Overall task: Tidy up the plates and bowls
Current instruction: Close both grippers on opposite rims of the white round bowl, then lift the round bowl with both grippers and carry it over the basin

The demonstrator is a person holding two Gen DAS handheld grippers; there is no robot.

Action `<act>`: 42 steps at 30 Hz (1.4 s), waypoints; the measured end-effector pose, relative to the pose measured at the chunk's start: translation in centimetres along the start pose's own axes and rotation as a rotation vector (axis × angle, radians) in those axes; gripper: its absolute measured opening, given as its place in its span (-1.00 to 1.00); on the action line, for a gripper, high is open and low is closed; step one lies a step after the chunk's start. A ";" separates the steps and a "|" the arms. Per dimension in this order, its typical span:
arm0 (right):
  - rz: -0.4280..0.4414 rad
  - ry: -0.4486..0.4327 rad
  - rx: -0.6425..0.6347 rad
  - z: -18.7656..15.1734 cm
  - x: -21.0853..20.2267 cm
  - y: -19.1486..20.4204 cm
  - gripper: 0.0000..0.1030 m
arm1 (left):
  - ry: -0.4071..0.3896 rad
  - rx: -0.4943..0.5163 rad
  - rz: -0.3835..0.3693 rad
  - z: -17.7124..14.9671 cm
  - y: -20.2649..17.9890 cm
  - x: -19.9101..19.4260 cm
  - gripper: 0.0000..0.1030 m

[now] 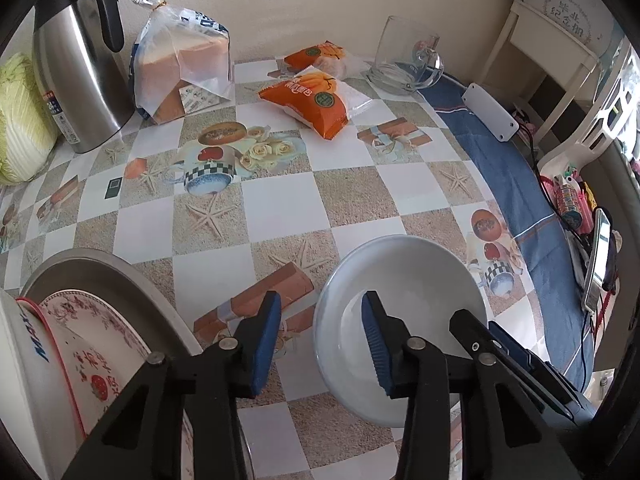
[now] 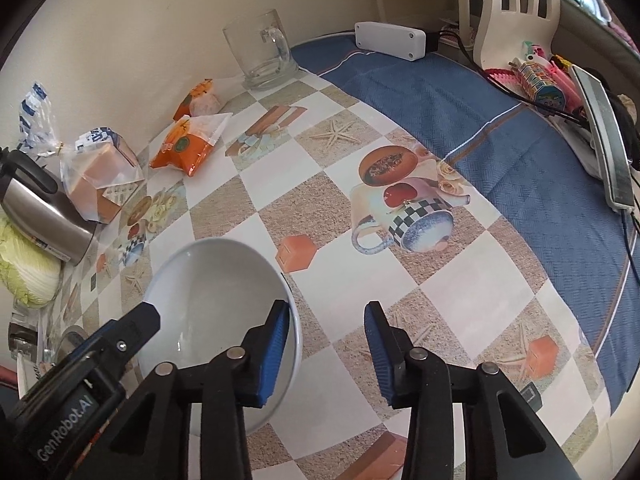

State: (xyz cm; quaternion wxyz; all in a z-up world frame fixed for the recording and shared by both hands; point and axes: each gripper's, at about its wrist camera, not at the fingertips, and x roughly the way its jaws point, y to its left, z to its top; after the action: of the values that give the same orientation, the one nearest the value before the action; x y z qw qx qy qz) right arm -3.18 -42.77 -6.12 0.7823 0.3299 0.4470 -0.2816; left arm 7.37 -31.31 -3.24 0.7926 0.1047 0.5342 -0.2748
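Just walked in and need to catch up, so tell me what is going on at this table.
A person is working with two handheld grippers over a white bowl on the checkered tablecloth. The left gripper straddles the bowl's left rim, one finger inside and one outside. The right gripper does the same at the opposite rim. Neither visibly pinches the rim yet, and the bowl sits on the table. A stack of patterned plates in a metal basin waits to the left.

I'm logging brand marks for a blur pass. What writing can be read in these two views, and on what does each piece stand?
"GenRobot.AI": on the left gripper body, right wrist view.
Chinese characters on the white board: appear mirrored, not reliably readable.
Orange snack packets, bread bag, kettle label, patterned plate: print too small or blurred.
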 end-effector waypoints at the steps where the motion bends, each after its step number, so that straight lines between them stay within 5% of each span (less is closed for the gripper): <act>1: 0.009 0.002 0.003 0.0 0.1 0.0 -0.28 | 0.007 0.001 -0.003 -0.1 0.0 0.3 -0.36; 9: 0.066 0.028 0.011 -0.2 0.5 0.2 -0.67 | 0.034 -0.014 -0.014 -0.5 0.2 1.8 -0.41; 15: 0.098 0.045 0.013 -0.3 0.7 0.4 -0.82 | 0.023 -0.029 -0.029 -0.5 0.5 1.7 -0.78; 42: 0.155 -0.043 -0.073 -0.4 -5.8 4.2 -0.81 | -0.137 -0.078 -0.018 -0.4 3.1 -6.6 -0.79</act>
State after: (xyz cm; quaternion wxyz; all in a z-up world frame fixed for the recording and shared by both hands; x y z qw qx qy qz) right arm -2.88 -39.02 -0.02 0.8226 0.3287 0.4132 -0.2110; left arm 6.96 -26.40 2.17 0.8284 0.0498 0.4898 -0.2672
